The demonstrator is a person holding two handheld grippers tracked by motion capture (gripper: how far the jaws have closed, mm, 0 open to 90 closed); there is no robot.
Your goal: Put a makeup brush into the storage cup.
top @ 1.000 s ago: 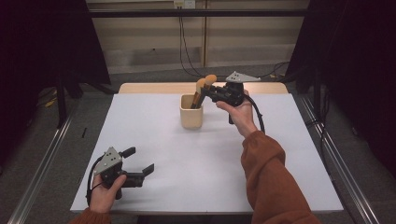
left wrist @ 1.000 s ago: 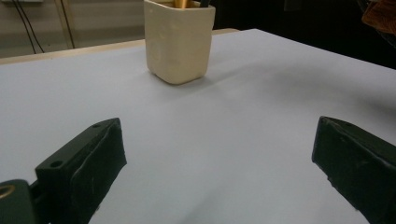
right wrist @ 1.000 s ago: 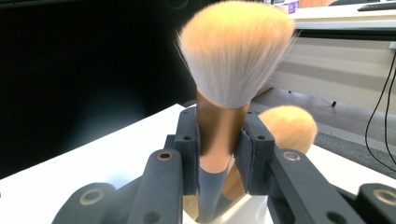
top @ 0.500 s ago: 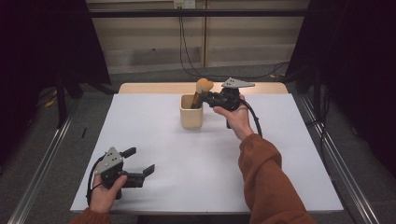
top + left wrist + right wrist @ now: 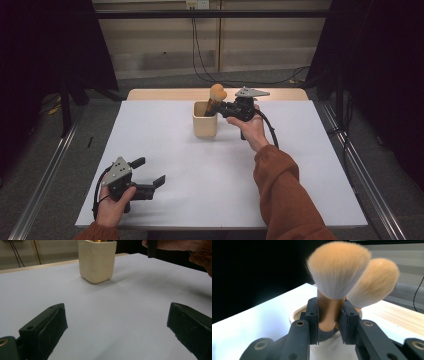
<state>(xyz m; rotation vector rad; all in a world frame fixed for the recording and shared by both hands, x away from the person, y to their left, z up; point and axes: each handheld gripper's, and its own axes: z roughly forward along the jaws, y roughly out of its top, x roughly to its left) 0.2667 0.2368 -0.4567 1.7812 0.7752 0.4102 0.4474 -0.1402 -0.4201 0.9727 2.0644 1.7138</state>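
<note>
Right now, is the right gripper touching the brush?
Touching. In the right gripper view, the right gripper has both black jaws pressed against the handle of the front brush, one on each side, just above the cup.

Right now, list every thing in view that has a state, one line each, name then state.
Right gripper: shut on the front brush.
Front brush: upright, handle clamped, held over the cup.
Second brush: standing in the cup, leaning.
Cup: upright on the table.
Left gripper: open, empty, jaws wide.
</note>
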